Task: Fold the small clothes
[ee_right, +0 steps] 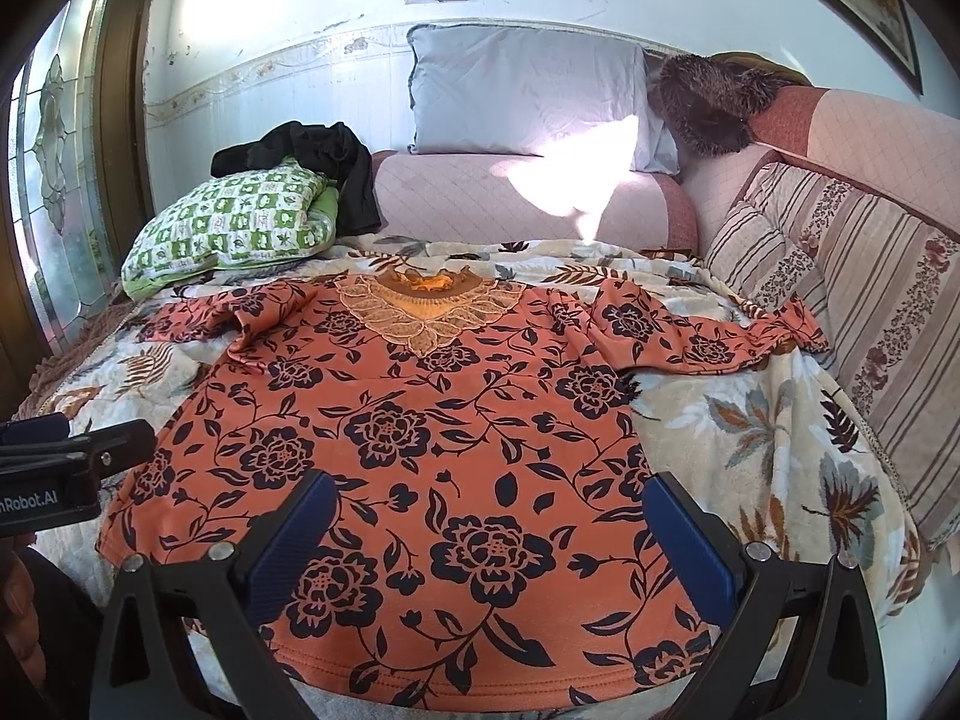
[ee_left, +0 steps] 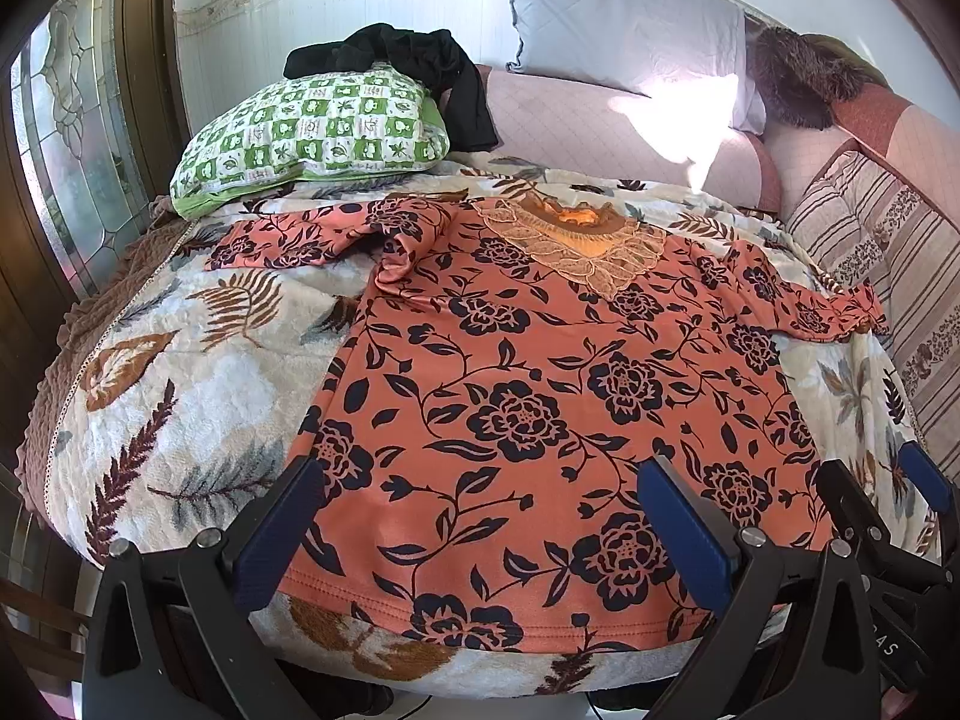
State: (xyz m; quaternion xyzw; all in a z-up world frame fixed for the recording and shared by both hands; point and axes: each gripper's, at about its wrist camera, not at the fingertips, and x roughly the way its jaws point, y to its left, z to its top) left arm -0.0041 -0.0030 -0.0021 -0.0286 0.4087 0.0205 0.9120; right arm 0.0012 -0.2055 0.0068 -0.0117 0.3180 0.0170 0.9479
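An orange top with a black flower print (ee_left: 510,408) lies spread flat, front up, on a leaf-patterned blanket (ee_left: 198,384), lace collar (ee_left: 576,246) at the far end and hem toward me. Both sleeves stretch out sideways; the left one (ee_left: 312,237) is crumpled at the shoulder. My left gripper (ee_left: 480,516) is open and empty above the hem's left part. My right gripper (ee_right: 492,540) is open and empty above the hem's right part (ee_right: 468,480); it also shows in the left wrist view (ee_left: 882,498). The left gripper's edge shows in the right wrist view (ee_right: 66,456).
A green checked pillow (ee_left: 312,132) with a black garment (ee_left: 420,66) on it lies at the far left. A grey pillow (ee_left: 624,24) and a furry item (ee_left: 798,78) lean at the back. Striped cushions (ee_right: 840,300) line the right. A glass door (ee_left: 66,138) stands left.
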